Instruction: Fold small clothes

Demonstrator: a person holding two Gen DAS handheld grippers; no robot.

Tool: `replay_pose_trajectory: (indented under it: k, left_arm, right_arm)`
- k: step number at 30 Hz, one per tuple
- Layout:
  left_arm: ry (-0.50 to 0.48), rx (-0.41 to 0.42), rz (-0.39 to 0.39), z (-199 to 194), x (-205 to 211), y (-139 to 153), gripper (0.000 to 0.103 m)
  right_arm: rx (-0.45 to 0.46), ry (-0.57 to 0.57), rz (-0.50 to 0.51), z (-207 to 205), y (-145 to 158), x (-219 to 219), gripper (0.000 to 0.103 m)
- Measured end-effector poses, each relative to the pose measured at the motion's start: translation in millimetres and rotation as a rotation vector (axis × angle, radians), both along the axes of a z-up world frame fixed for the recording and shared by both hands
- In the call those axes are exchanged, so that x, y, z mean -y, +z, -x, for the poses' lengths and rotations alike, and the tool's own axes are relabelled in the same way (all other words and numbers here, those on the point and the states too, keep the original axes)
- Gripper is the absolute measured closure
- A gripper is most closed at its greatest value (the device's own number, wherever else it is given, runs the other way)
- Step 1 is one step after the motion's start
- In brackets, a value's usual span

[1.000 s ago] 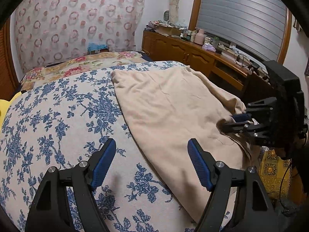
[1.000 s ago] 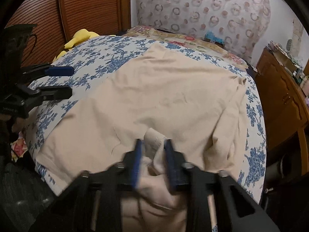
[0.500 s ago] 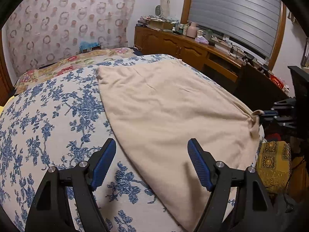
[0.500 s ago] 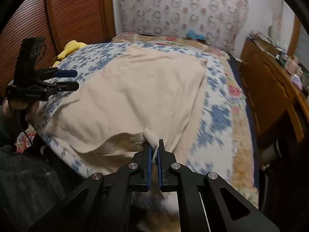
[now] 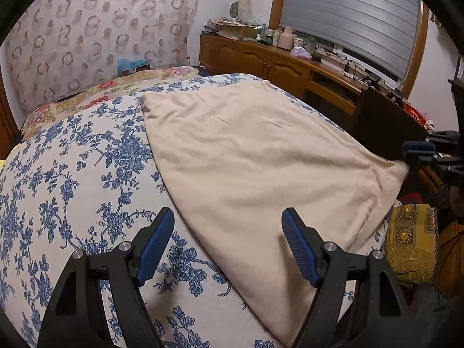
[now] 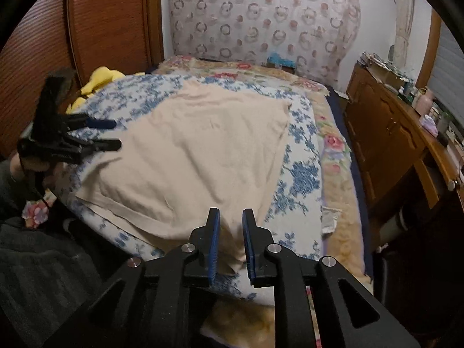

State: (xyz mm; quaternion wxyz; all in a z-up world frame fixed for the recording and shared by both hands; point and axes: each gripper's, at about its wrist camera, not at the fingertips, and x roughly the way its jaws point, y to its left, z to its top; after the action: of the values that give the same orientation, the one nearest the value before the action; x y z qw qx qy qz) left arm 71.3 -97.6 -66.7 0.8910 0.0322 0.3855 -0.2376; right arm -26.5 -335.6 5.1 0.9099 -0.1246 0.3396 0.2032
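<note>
A wide beige cloth of soft, towel-like fabric [image 5: 246,156] lies spread across a bed covered by a white quilt printed with blue flowers [image 5: 72,179], its far corners lying flat and its near edge hanging slightly over the bedside. The left gripper [image 5: 227,243], black with ribbed blue pads [image 5: 155,243], hovers over the near left part of the bed with its jaws spread wide and nothing between them; the cloth's left edge passes under the gap. The right gripper [image 6: 231,242] has its jaws apart by a narrow gap, with the cloth's near corner lying right below and behind the pads; whether fabric is actually caught between them is hard to make out, because the corner is blurred and partly hidden by the fingers. From the left wrist view the right gripper sits at the frame's right edge, cut off, its tips just touching or next to the cloth's drawn-out corner. A yellow soft object [image 6: 98,82] peeks out behind the quilt by the ribbed wooden headboard [image 6: 95,26], mostly hidden. A long wooden dresser [image 5: 290,66] along the wall carries clutter too small to identify, under a grey slatted shutter [image 5: 353,14]. A patterned yellow cushion [image 5: 411,243] lies below the bedside.
</note>
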Motion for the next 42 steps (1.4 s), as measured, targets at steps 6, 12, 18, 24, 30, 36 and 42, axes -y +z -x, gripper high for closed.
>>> replay_pose_trajectory:
  k: [6,12,18,24,30,36,42]
  left_arm:
    - [0.010,-0.007,-0.009,7,-3,-3,0.026]
    - [0.002,-0.023,-0.025,19,-4,-9,0.026]
    - [-0.020,-0.049,-0.015,32,-3,-18,0.026]
    - [-0.042,-0.065,0.013,38,-3,-22,0.030]
    - [-0.051,-0.068,0.022,43,-3,-22,0.037]
    - [-0.078,-0.074,0.033,47,0,-21,0.045]
    - [-0.125,-0.085,0.048,50,7,-21,0.055]
  right_arm:
    - [-0.004,-0.006,-0.019,-14,-9,-2,0.060]
    - [-0.052,-0.068,-0.016,-44,-40,-1,0.060]
    - [-0.095,-0.106,-0.058,-57,-59,2,0.057]
    - [-0.117,-0.101,-0.083,-55,-62,3,0.055]
    - [-0.156,-0.105,-0.095,-58,-65,12,0.047]
    - [-0.174,-0.055,-0.100,-49,-65,9,0.047]
    - [-0.155,-0.021,-0.092,-46,-66,6,0.064]
